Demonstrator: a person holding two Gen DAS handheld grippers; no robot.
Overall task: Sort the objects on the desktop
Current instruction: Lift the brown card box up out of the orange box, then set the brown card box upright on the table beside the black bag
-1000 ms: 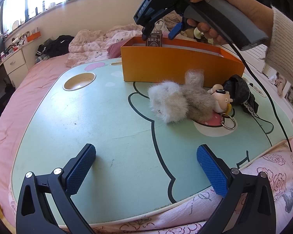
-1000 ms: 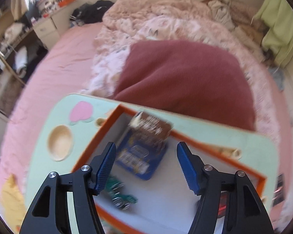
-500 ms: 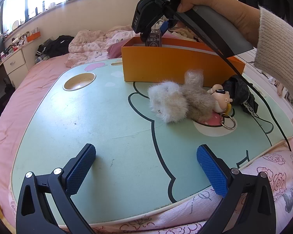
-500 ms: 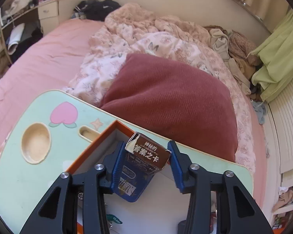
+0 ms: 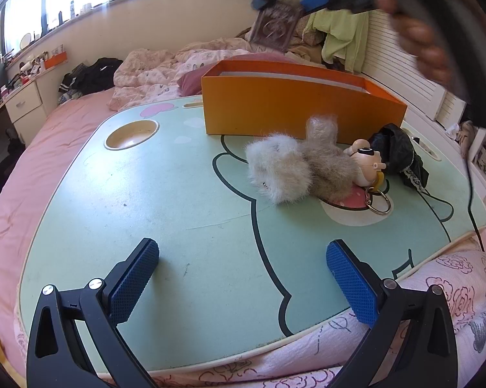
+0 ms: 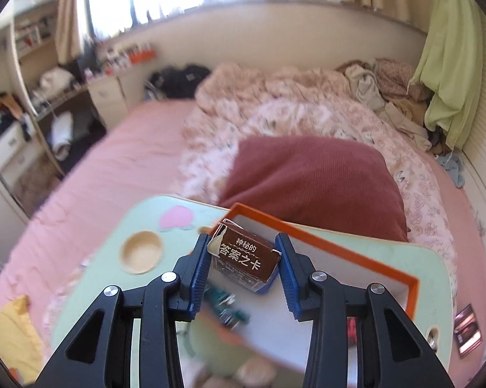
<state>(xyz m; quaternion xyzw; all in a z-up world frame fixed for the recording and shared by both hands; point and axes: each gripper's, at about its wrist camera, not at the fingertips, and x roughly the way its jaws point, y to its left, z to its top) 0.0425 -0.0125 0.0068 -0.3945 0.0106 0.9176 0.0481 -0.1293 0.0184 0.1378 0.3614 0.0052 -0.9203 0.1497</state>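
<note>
My right gripper (image 6: 244, 258) is shut on a small brown card box (image 6: 246, 260) with white Chinese lettering and holds it in the air above the orange box (image 6: 323, 245). The left wrist view shows the same brown card box (image 5: 276, 27) high up, pinched by the right gripper (image 5: 285, 3), above the orange box (image 5: 294, 110). My left gripper (image 5: 243, 274) stands open over the near part of the green lap table (image 5: 165, 200), with nothing between its blue pads. A fluffy grey plush (image 5: 291, 165), a small doll keychain (image 5: 367, 165) and a black lace cloth (image 5: 398, 148) lie on the table.
A round cup recess (image 5: 131, 134) sits at the table's far left. Inside the orange box lie a blue item and green-wrapped pieces (image 6: 230, 310), blurred. A dark red pillow (image 6: 314, 181) and rumpled bedding lie behind the table. A person's hand (image 5: 417, 32) holds the right gripper.
The right gripper closed on the brown card box inside the orange box, then lifted it up and away from the box. The left gripper stayed still.
</note>
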